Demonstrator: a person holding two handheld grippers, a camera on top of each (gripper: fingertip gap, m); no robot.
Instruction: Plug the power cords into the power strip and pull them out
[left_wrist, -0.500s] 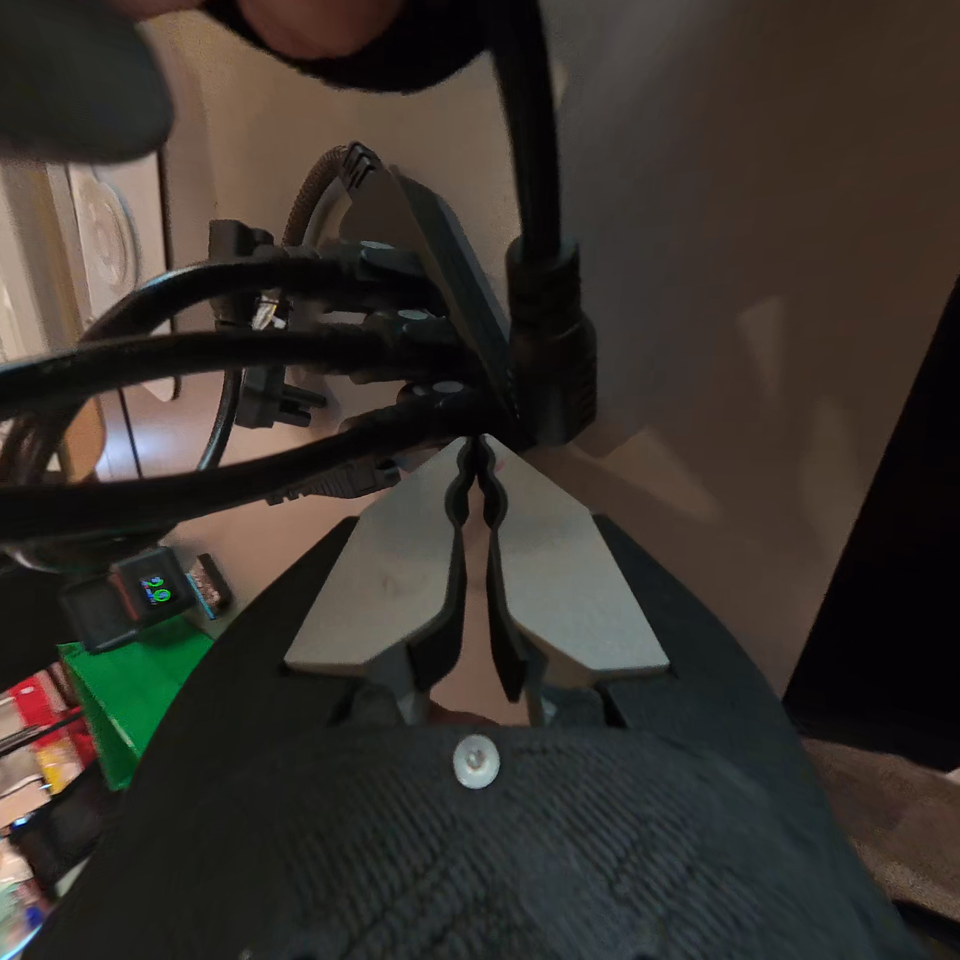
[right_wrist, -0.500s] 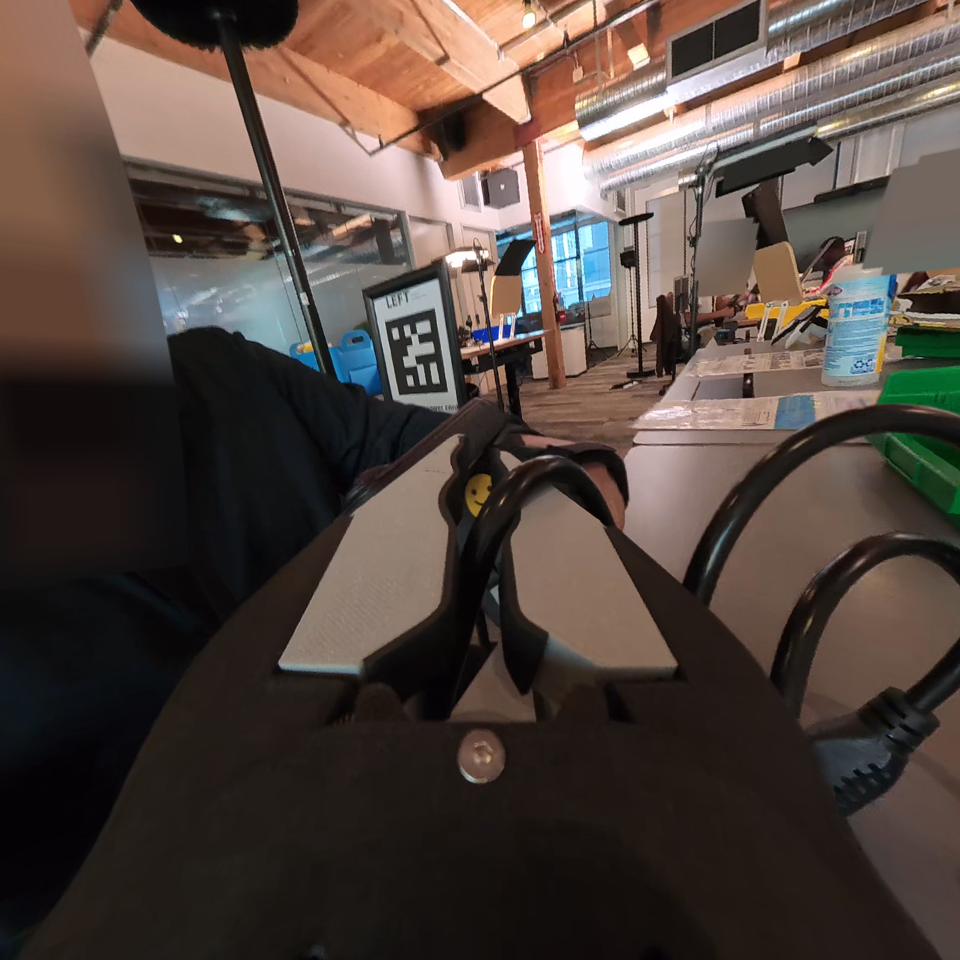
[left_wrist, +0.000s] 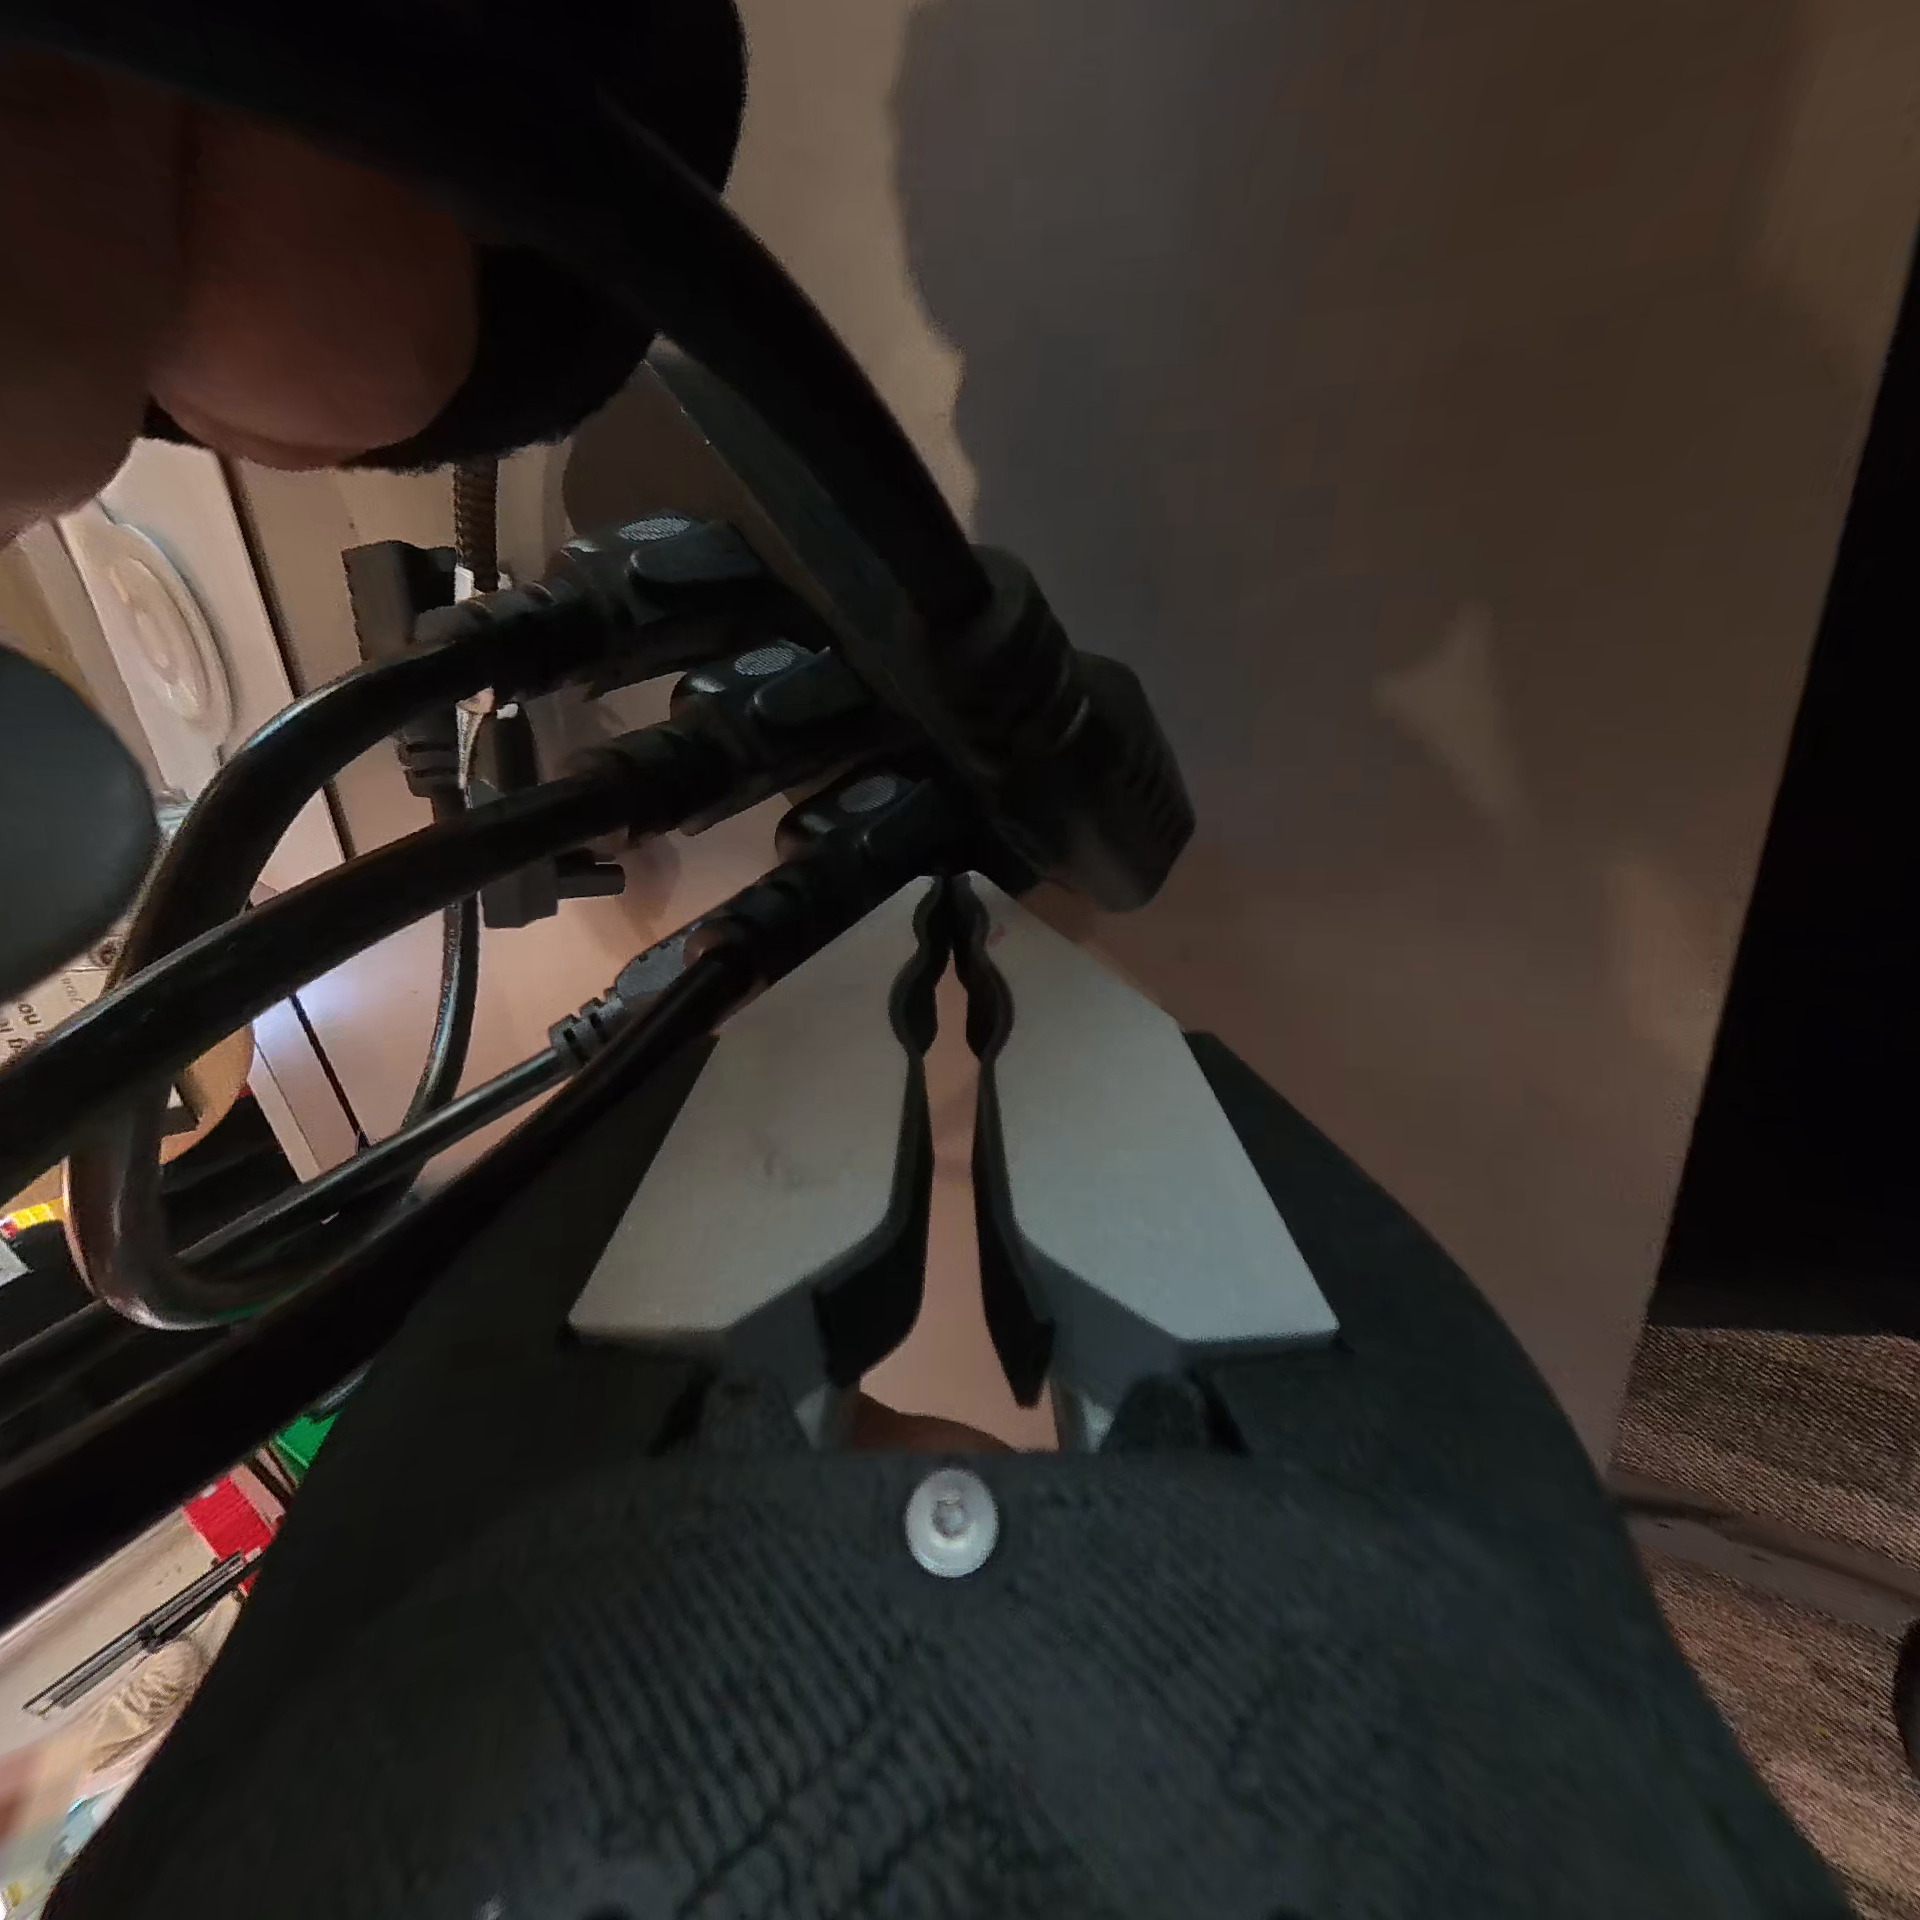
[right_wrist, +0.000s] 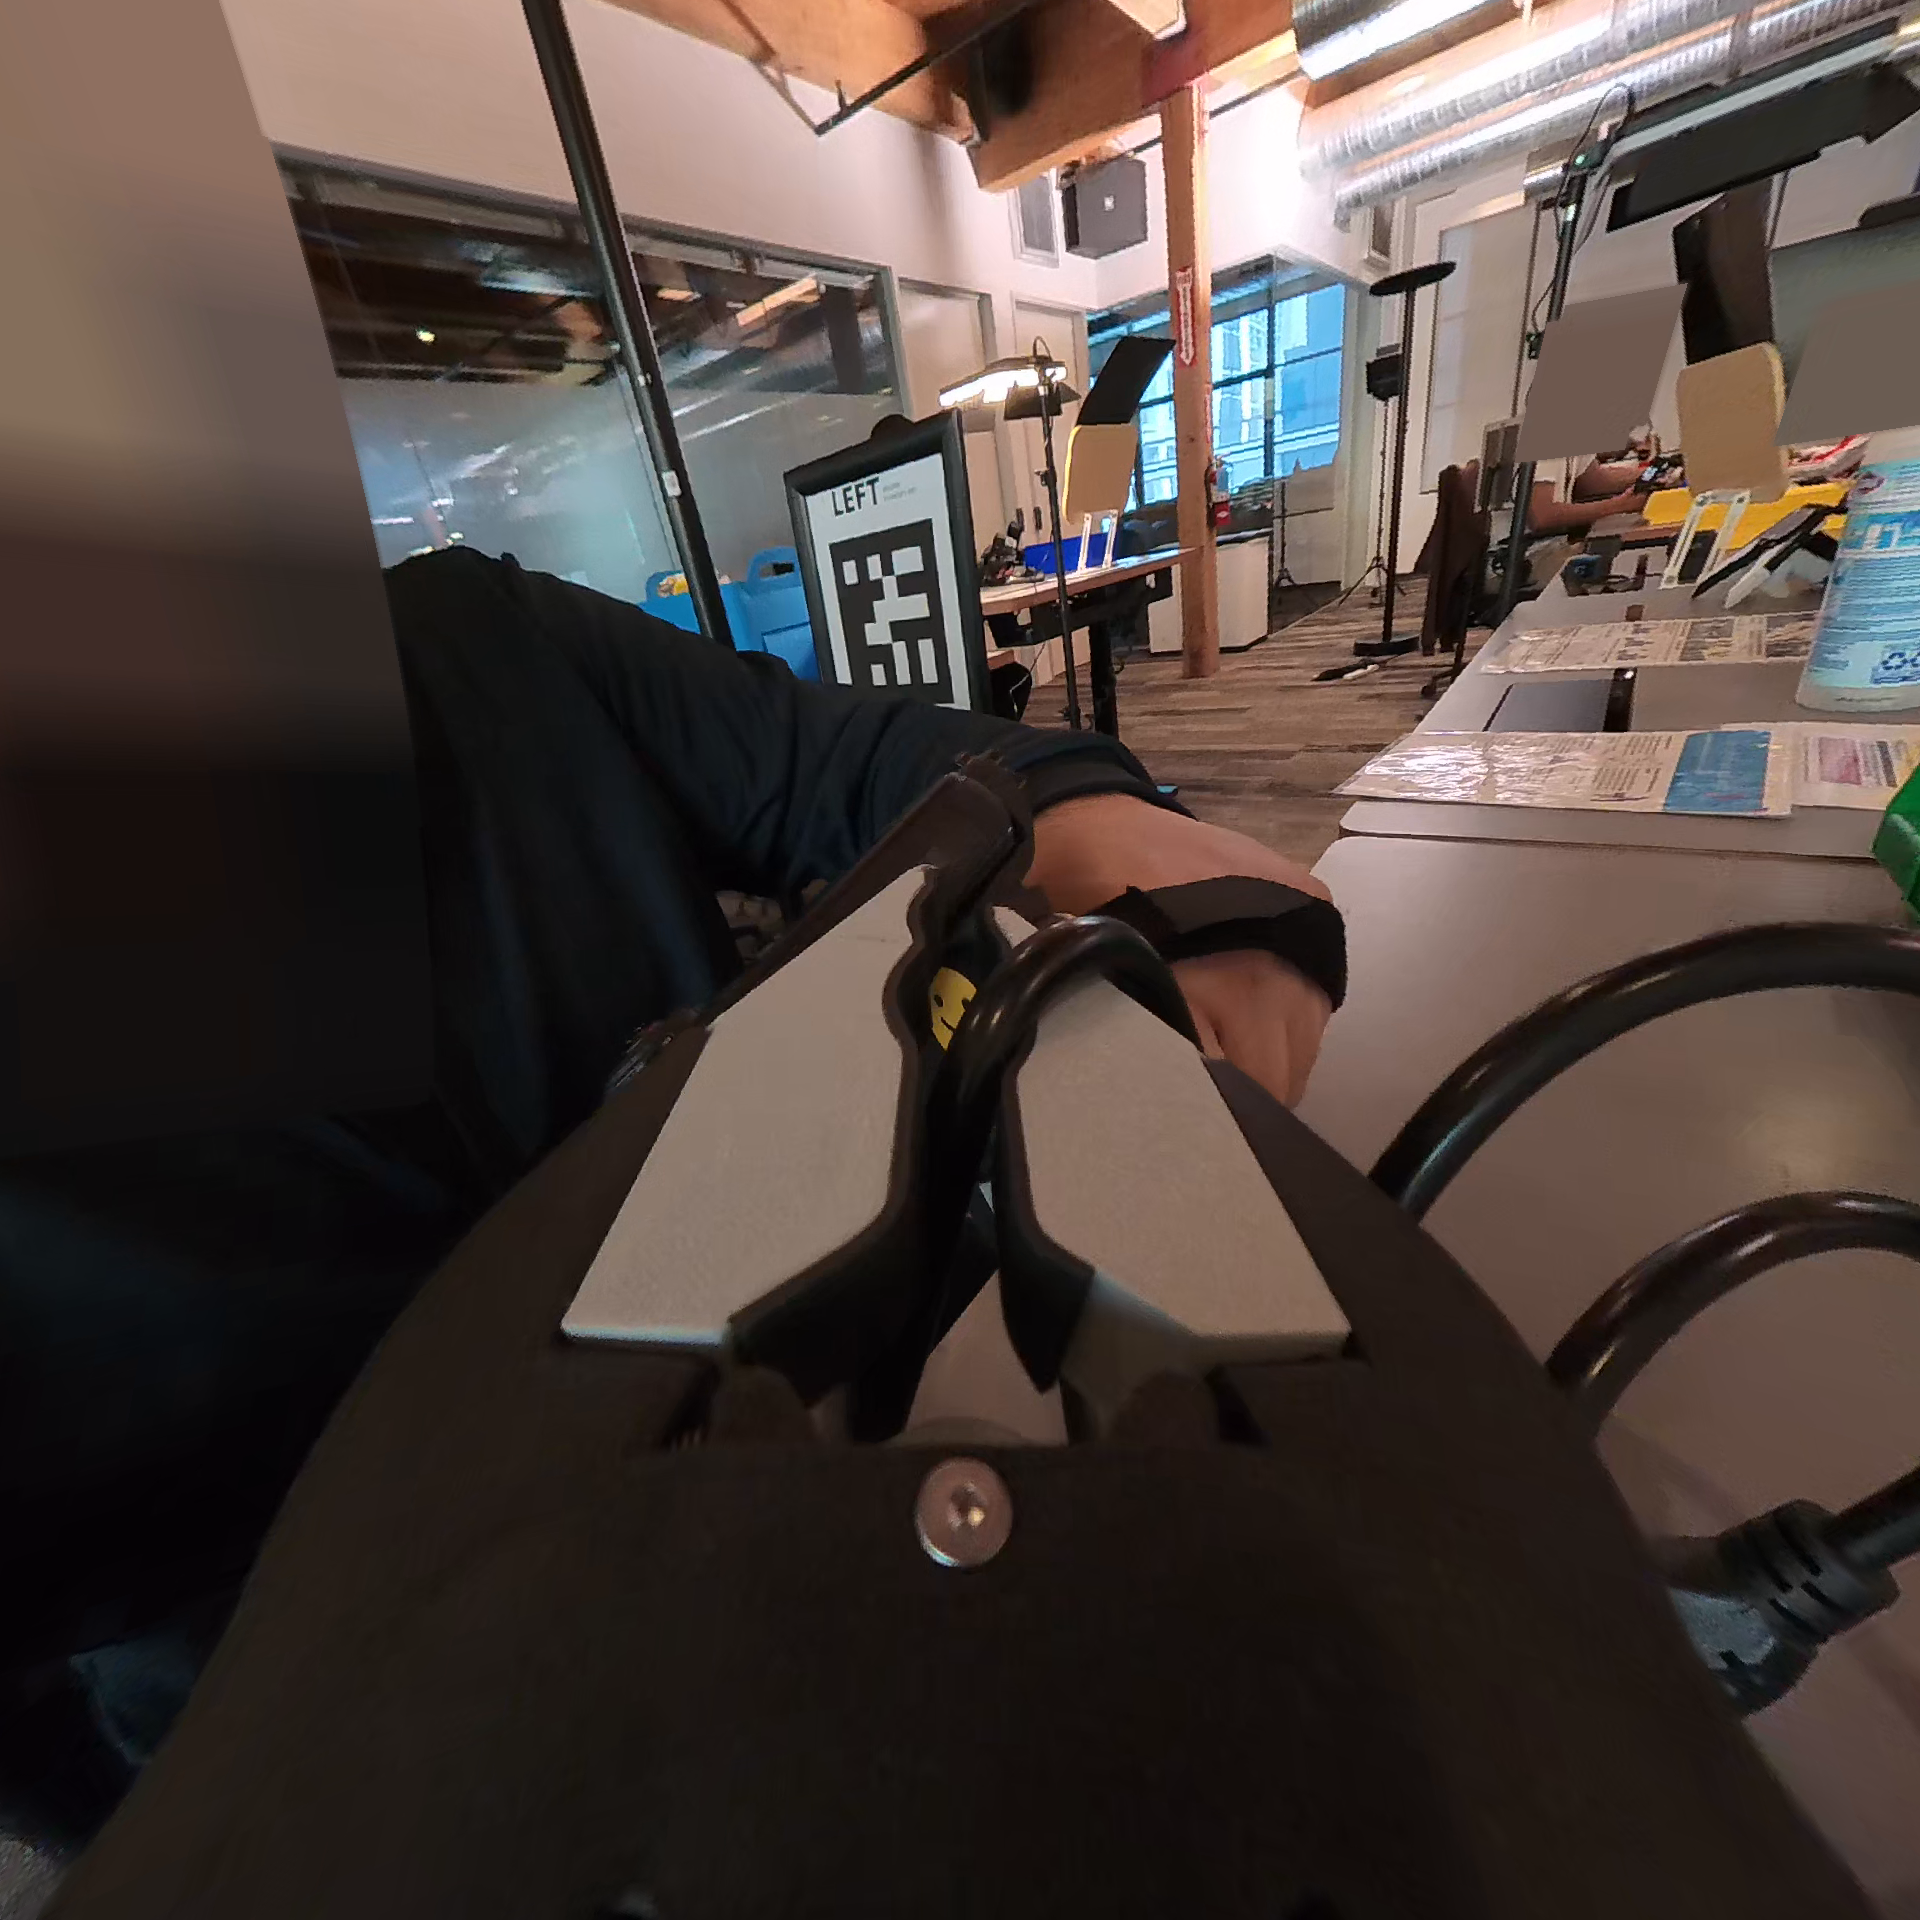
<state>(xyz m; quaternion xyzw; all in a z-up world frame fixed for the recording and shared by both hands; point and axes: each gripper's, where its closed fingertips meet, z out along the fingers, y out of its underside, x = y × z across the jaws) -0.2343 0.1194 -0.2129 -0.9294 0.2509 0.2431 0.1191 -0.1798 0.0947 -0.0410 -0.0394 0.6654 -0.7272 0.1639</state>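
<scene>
- Looming nearer and more tilted in the left wrist view than half a second ago, the strip (left_wrist: 717, 416) is standing edge-on over the table (right_wrist: 1662, 1039). A hand (left_wrist: 260, 260) is now crowding the top-left corner.
- Cords (left_wrist: 582, 748) are crossing in a tangle off the strip's left face; any tug is risking a snag that drags neighbouring plugs loose.
- One plug (left_wrist: 1101, 748) is sitting on the strip's right face, its cord (right_wrist: 1081, 935) arching up and away.
- Right gripper (right_wrist: 961, 935) is clamping that cord between nearly closed fingers, not the plug body. Pulling from here is likely straining the cord or letting it slide through.
- Left gripper (left_wrist: 951, 904) is resting just under the strip's end, fingers fully together with nothing visibly caught; so loosely braced, the strip could be lifting with the pull.
</scene>
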